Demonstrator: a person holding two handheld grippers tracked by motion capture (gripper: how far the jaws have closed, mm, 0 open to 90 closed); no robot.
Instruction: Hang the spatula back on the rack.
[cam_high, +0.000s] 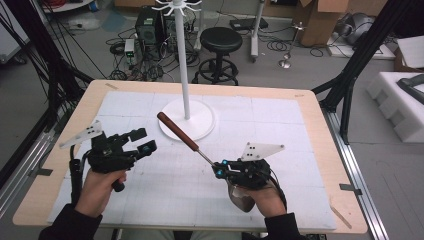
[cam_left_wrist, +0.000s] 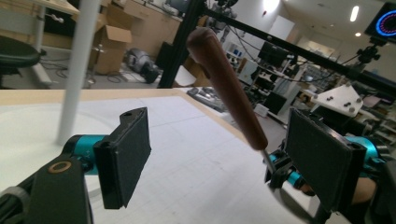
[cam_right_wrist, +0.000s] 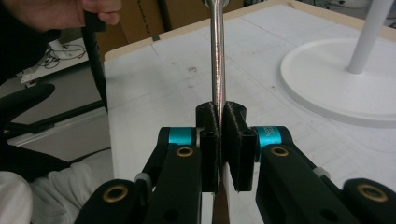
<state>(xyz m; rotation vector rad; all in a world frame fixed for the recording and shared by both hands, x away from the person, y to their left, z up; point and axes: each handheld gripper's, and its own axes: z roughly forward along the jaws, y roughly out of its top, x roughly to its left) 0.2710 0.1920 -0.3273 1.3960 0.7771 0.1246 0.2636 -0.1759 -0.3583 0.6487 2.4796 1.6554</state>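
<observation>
A person stands at a light wooden counter covered by a white gridded mat, holding one hand-held gripper in each hand.

The right hand-held gripper sits toward the near right of the mat. Its jaws are closed on the thin metal shaft of a utensil with a brown wooden handle; the right gripper view shows the two black pads pressed against the shiny shaft from either side. The handle rises up and away to the left, tilted above the mat, its rounded end just beside the base of a white stand. The utensil's metal working end lies under the right hand, mostly hidden, so its exact shape cannot be told.

The left hand-held gripper is held above the near left of the mat by the left hand, its jaws spread wide with nothing between them. In the left gripper view the two black pads stand well apart, and the wooden handle shows farther off between them, not touching either.

The white stand's round base rests on the far middle of the mat, with a slim white pole rising upright from it. Beyond the counter, a black stool and cardboard boxes stand on the floor among cables.
</observation>
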